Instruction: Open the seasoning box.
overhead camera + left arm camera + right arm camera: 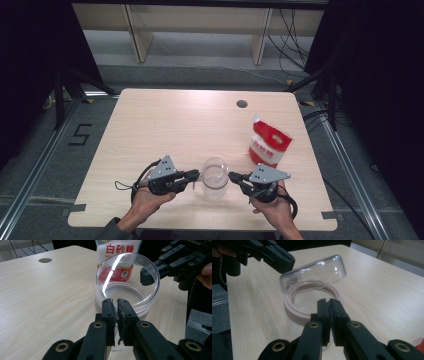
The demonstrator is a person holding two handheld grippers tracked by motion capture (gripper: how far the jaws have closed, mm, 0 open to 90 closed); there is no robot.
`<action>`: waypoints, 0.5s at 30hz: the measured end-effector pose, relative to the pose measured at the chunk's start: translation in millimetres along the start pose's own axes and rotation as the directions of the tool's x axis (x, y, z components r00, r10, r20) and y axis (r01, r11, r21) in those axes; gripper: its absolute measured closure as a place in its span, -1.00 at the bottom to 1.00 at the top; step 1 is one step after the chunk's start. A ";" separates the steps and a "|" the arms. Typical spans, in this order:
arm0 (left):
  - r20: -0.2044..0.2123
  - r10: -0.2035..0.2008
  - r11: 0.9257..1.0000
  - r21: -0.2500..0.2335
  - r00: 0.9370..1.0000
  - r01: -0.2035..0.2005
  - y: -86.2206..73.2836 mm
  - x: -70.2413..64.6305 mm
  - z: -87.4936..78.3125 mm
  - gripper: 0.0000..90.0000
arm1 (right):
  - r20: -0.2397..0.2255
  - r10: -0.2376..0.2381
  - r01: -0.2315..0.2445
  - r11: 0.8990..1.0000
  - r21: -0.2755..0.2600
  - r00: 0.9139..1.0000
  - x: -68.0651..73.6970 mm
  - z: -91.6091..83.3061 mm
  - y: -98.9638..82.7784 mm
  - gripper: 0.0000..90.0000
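A clear, round plastic container (215,177) with a pale pink base ring (298,315) sits near the front edge of the light wooden table (165,125), between the two grippers.

The left gripper (196,175) is held level at the container's left side. In the left gripper view its jaws are clenched on the near wall of the container at the rim (117,308), with the thin clear wall pinched between the two pads.

The right gripper (232,176) is held level at the container's right side. In the right gripper view its jaws are likewise clenched on the clear wall nearest to it (328,308). Each gripper therefore grasps an opposite side of the same rim.

In the right gripper view the clear upper part (314,272) appears tilted above the pink ring.

A red and white stand-up pouch with printed characters (269,144) stands upright on the table, to the right of and farther back than the container, and apart from it. A round cable hole (242,104) lies at the far side of the table.
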State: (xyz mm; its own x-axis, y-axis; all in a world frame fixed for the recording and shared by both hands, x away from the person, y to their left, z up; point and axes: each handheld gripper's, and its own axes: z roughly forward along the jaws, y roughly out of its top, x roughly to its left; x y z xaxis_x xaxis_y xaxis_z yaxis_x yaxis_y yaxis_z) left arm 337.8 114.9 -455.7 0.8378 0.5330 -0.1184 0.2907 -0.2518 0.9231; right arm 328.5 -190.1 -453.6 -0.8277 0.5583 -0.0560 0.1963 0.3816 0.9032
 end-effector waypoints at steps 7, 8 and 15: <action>0.007 0.000 1.000 -0.008 1.000 0.000 -0.2 0.0 0.5 0.84 | 0.006 0.013 -0.013 1.000 -0.012 1.000 4.8 1.8 1.6 0.94; 0.007 0.000 1.000 -0.009 1.000 0.001 -0.2 -0.1 0.5 0.84 | 0.006 0.013 -0.013 1.000 -0.012 1.000 4.8 1.8 1.6 0.94; 0.013 -0.006 1.000 -0.009 1.000 0.006 -0.1 -0.2 0.4 0.73 | -0.016 -0.005 0.005 1.000 0.000 1.000 4.3 2.1 4.3 0.95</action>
State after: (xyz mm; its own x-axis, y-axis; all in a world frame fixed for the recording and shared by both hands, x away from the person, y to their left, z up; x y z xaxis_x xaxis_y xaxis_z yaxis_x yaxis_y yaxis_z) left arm 337.8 114.5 -455.9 0.8422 0.5236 -0.1286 0.2916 -0.2417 0.9255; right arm 326.9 -184.5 -450.9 -0.8368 0.5449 -0.0535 0.1923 0.3839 0.9031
